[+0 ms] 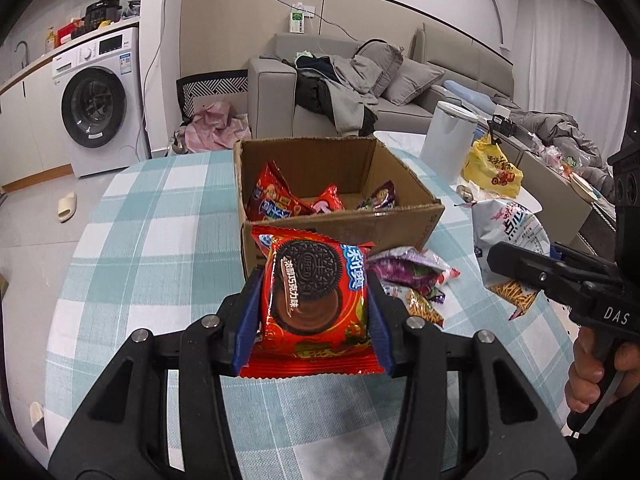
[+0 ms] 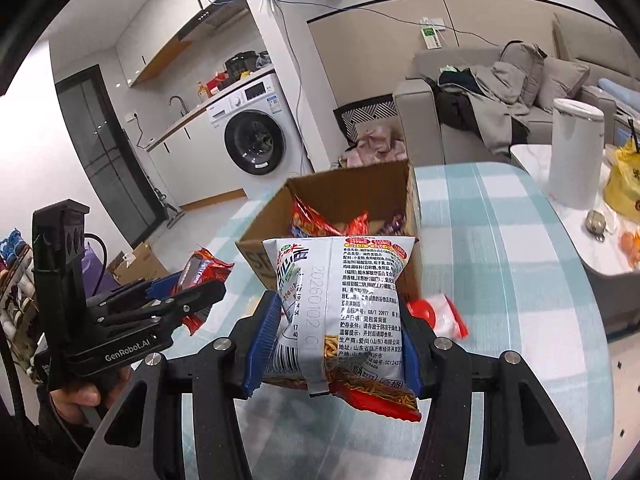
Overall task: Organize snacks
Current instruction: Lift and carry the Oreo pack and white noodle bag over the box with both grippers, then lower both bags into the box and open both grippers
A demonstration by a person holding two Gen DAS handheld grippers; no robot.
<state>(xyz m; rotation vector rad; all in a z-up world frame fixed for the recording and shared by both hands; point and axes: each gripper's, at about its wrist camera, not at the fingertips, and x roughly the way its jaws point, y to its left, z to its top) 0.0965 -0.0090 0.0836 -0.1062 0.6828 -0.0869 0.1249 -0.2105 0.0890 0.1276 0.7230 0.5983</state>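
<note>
My left gripper (image 1: pixel 314 300) is shut on a red Oreo packet (image 1: pixel 316 300) and holds it just in front of the open cardboard box (image 1: pixel 344 224). The box holds several snack packets (image 1: pixel 276 198). My right gripper (image 2: pixel 340 320) is shut on a white noodle-snack bag (image 2: pixel 344 304) and holds it before the same box (image 2: pixel 256 236). The right gripper and its bag also show in the left wrist view (image 1: pixel 516 260), to the right of the box. The left gripper with the Oreo packet (image 2: pixel 200 272) shows at left in the right wrist view.
Loose snack packets (image 1: pixel 408 268) lie on the checked tablecloth (image 1: pixel 160 240) right of the box. A red-and-white packet (image 2: pixel 444 316) lies by the box. A white canister (image 1: pixel 448 140) and a yellow bag (image 1: pixel 492 168) stand on the side table beyond.
</note>
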